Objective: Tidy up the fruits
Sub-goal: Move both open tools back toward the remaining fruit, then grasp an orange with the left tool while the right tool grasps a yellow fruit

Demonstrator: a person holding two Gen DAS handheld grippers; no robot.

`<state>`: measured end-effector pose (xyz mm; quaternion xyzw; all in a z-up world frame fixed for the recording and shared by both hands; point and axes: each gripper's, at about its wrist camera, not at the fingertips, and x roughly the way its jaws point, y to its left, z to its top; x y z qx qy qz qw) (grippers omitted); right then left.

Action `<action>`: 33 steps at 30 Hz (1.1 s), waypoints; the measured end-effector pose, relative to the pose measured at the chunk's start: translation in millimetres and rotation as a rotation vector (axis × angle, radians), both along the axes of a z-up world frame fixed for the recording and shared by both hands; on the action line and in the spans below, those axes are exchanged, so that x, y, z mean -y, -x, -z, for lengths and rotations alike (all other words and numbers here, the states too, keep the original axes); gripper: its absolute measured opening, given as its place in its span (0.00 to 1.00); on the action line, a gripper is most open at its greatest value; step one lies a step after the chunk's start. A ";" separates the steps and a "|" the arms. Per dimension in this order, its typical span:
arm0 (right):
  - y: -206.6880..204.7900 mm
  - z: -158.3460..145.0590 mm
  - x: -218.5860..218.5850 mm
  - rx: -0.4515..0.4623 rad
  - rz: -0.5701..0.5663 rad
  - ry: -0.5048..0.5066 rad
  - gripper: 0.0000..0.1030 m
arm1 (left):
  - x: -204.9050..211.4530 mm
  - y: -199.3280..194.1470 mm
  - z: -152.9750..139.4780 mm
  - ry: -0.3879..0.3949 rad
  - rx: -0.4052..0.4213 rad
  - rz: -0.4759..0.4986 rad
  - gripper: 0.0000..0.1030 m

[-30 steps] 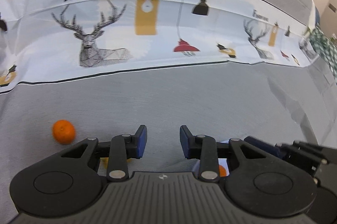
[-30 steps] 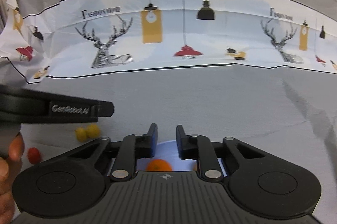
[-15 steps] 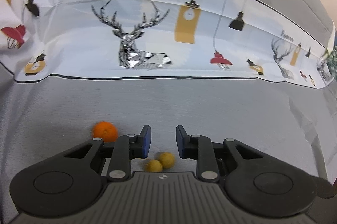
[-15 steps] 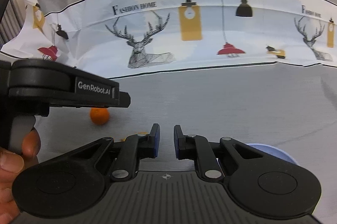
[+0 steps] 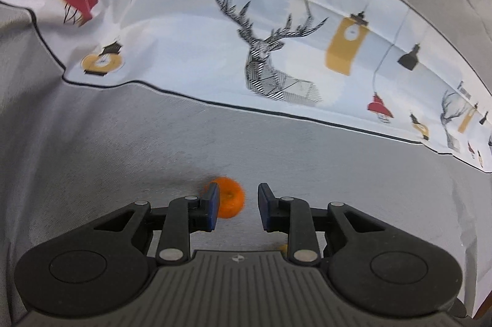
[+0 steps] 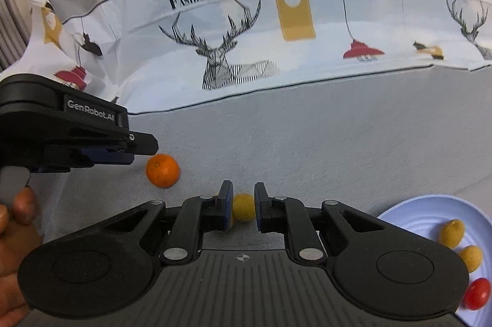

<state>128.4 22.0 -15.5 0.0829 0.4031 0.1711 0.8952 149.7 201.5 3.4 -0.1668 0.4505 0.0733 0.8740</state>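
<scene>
I line my left gripper [image 5: 236, 210], jaws opening and empty, up on the round orange tangerine [image 5: 229, 201] (bound for the plate, I judge); right gripper [image 6: 241, 205] pressed together.

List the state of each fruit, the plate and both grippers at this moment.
Orange: loose on the grey cloth, ahead of the left fingertips, not gripped.
Yellow fruit: on the cloth, seen through the right gripper's gap, not gripped.
Plate: on the cloth, holding two yellow fruits and a tomato.
Left gripper: jaws opening, nothing pressed between them.
Right gripper: at its narrowest, empty.
</scene>
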 end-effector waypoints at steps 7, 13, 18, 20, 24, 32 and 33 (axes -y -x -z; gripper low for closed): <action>-8.2 13.1 -9.5 -0.014 0.009 -0.009 0.44 | -3.3 -6.1 18.1 -0.012 -0.034 0.005 0.62; -15.8 29.1 -11.7 -0.051 0.031 0.005 0.51 | 4.6 -11.1 29.4 -0.054 -0.042 0.038 0.76; -20.3 34.3 -17.1 -0.053 0.018 0.015 0.53 | 7.4 -16.2 40.2 -0.064 -0.060 0.037 0.76; -23.0 35.1 -17.4 -0.057 0.016 0.015 0.53 | 8.5 -17.3 42.1 -0.067 -0.054 0.040 0.76; -25.3 36.9 -19.0 -0.065 -0.006 0.000 0.53 | 9.1 -20.8 46.5 -0.073 -0.056 0.042 0.76; -25.4 43.8 -29.9 -0.095 -0.074 0.011 0.49 | 12.9 -22.8 46.9 -0.105 -0.040 0.060 0.61; -24.8 43.0 -30.5 -0.089 -0.078 0.018 0.49 | 13.0 -22.9 46.5 -0.109 -0.040 0.059 0.52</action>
